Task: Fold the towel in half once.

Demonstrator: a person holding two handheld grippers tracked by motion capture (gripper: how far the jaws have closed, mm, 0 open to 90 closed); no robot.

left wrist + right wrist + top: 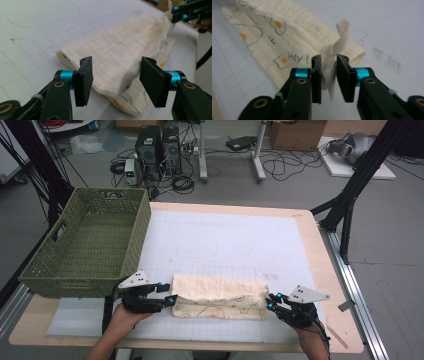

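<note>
A folded cream cloth [218,296], printed with small egg drawings and the words "Hey!", lies along the near part of the desk [320,250], on a white gridded mat [225,240], between the two hand-held tongs. Its upper fold is plain crinkled fabric; the printed layer shows along the near edge. The left tongs [171,300] sit at the cloth's left end with jaws spread wide: in the left gripper view [115,80] the cloth's folded corner lies between the pads without either pad pressing on it, so the grip there is released. The right tongs [270,302] sit at the cloth's right end; in the right gripper view [329,77] the jaws stand a narrow gap apart, with a white label and a twisted hanging loop [342,35] of the cloth between them, and neither pad clearly presses the fabric, so this grip looks slackened too. A person's forearms come in from the near edge of the desk. A green woven basket [135,227] stands on the desk's left side, just beyond the left tongs, apart from the cloth. Beyond the desk, computer towers [159,151] and cables sit on the floor.
</note>
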